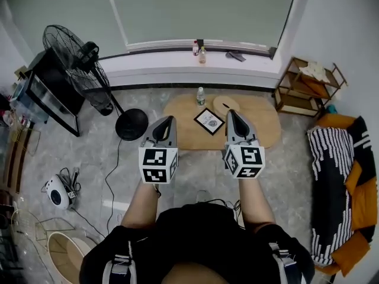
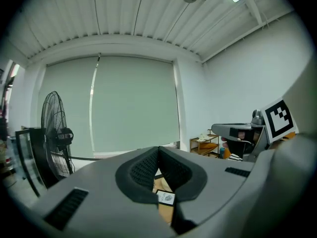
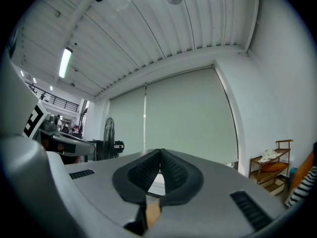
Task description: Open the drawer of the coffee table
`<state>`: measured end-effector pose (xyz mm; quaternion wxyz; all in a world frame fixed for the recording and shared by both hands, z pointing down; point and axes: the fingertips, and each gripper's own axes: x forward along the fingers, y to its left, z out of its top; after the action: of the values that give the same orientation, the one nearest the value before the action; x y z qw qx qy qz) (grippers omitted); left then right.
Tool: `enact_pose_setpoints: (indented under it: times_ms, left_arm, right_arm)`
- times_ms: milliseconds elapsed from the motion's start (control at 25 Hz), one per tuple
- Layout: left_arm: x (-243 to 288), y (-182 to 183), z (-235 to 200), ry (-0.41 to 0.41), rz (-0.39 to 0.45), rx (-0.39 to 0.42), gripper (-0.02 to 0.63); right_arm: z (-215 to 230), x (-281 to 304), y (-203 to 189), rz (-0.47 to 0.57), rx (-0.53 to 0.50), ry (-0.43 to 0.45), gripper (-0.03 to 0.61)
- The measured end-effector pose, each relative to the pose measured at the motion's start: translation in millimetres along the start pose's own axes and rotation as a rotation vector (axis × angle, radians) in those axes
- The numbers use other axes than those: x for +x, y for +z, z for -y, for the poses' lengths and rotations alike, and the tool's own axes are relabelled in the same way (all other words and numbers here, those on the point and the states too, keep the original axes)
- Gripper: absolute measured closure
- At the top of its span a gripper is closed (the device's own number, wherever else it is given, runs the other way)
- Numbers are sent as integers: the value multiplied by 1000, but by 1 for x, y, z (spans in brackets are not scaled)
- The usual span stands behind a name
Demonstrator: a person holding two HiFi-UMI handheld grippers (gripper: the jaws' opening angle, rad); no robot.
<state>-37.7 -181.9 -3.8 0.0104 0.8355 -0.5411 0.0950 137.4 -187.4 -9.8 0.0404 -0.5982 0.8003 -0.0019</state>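
1. Near: left gripper (image 1: 168, 122) fingers (image 2: 141, 170) pressed together, empty; right gripper (image 1: 231, 115) fingers (image 3: 141, 172) likewise.
2. Ahead: worktop (image 1: 266, 126), low and oval. The drawer is not visible, presumably under its near edge.
3. Judgement: drawer rigid and slides, so hook its front lip or handle.

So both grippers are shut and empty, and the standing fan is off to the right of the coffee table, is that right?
Not quite. The left gripper and the right gripper are both shut and empty, but the standing fan is off to the left of the coffee table, not the right. The head view shows it; a wooden shelf stands on the right.
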Motion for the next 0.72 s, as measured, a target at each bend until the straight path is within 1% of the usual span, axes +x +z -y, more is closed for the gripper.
enact_pose_setpoints:
  times_ms: [160,400,560,640,720]
  left_arm:
    - [24,-1,-5,28,-9,-19,594]
    - [49,-12,-22,46,-29,-44,594]
    - [56,-15,-26,36,-16,-47,594]
    - [59,-18,-27,41,-4,-43,594]
    - [65,-25,-31,55,-14,-28,594]
  right_arm:
    - [17,27,-6,-11,8,16,563]
    - [17,50,-20,-32,-27,46,563]
    - [19,58,-30,-46,-23,54,563]
    - [22,63,-38,-56,-14,53,563]
    - [26,69,-45,-65,1,52,563]
